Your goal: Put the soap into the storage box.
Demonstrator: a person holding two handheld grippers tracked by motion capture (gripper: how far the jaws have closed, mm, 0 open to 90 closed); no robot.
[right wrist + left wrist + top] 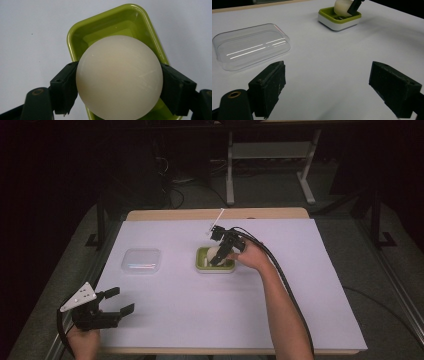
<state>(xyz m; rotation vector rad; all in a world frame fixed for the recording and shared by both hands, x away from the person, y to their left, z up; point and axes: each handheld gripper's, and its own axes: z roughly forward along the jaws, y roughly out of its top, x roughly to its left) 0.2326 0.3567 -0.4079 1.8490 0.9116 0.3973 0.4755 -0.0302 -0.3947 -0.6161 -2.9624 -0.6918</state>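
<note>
A cream-white rounded soap bar (pixel 119 77) is clamped between the jaws of my right gripper (pixel 218 257), just over a green soap dish (pixel 110 22). From above, the dish (pixel 202 262) sits at the middle of the white sheet with the soap (pixel 214 252) tilted in it. In the left gripper view the dish (pixel 329 21) and soap (pixel 342 7) lie far ahead to the right. My left gripper (pixel 118 303) stands open near the table's front left corner, nothing between its jaws. A clear plastic lid (pixel 141 260) lies flat left of the dish; the left gripper view has the lid (pixel 249 47) close ahead on the left.
A white sheet (pixel 310 290) covers most of the wooden table (pixel 215 214). Black cable (pixel 285 280) trails from the right gripper along the forearm. A white desk frame (pixel 270 165) and cables stand on the floor beyond the far edge.
</note>
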